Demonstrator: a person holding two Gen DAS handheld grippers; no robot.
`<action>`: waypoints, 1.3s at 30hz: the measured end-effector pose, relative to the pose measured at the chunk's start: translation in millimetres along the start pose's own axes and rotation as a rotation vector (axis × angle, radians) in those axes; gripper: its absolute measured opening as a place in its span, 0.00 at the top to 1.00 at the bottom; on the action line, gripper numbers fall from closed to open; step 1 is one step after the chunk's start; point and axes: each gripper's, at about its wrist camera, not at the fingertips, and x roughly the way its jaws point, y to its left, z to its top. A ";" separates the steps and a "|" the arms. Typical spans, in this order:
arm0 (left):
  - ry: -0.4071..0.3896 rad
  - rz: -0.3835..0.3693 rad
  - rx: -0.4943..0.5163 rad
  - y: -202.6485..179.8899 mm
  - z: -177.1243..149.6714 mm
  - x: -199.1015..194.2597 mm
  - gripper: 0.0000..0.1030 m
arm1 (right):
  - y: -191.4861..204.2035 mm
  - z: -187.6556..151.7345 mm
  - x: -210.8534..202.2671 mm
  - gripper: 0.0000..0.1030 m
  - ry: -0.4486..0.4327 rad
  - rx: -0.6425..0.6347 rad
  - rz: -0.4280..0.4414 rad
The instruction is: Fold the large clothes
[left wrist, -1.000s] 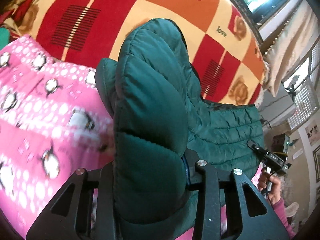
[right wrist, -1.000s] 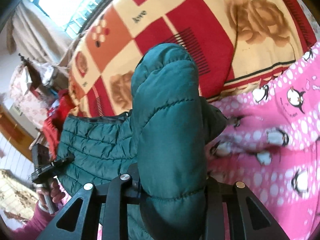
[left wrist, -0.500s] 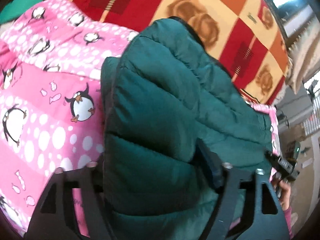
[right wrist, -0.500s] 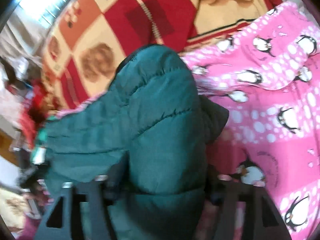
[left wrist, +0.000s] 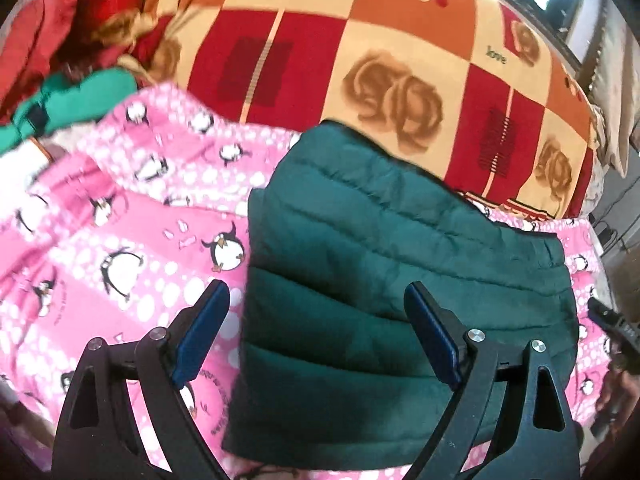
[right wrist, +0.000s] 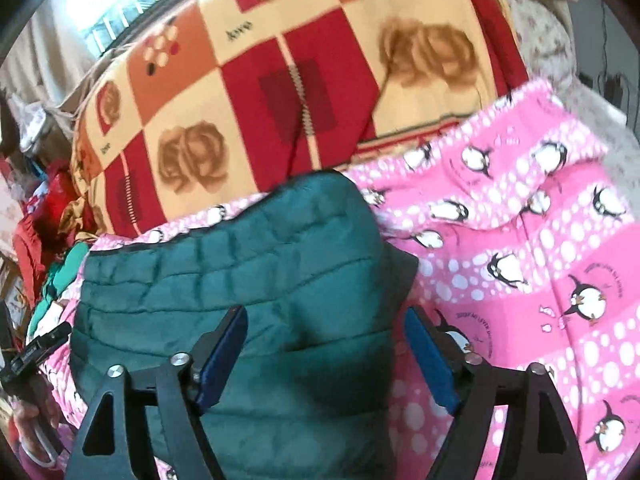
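The dark green quilted jacket [left wrist: 384,264] lies folded on the pink penguin-print blanket [left wrist: 120,240], which covers the near part of the bed. Beyond it lies a red, orange and cream checked blanket [left wrist: 360,52] with rose motifs.

Left tool [left wrist: 316,320]: jaws spread wide, having just been opening. The blue pads [left wrist: 200,328] stand clear of the fabric; the jacket's left edge lies beneath the gap, with one finger over the pink blanket and the other over the jacket. Nothing is pinched.

Right tool [right wrist: 324,352]: jaws likewise spread, having just been opening. The jacket's right edge [right wrist: 280,280] lies beneath the gap (one finger over the quilting, the other over the pink blanket [right wrist: 540,260]). Whether the left pad brushes the fabric cannot be told; no grip is visible.

Each wrist view shows the opposite tool at the frame edge, held in a hand: at the right edge of the left view [left wrist: 616,332] and at the left edge of the right view [right wrist: 32,352].

A heap of red and green garments [left wrist: 68,92] lies at the far left of the bed, beside the pink blanket
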 end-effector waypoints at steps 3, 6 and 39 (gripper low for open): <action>-0.041 0.040 0.042 -20.5 -8.7 -10.6 0.14 | 23.1 -6.4 -12.8 0.15 -0.027 -0.023 0.015; -0.056 0.064 0.066 -38.6 -17.1 -12.7 0.14 | 46.4 -14.8 -17.6 0.15 -0.046 -0.041 0.016; -0.197 0.180 0.164 -88.9 -46.8 -29.0 0.14 | 127.1 -54.5 -6.8 0.13 -0.101 -0.173 -0.049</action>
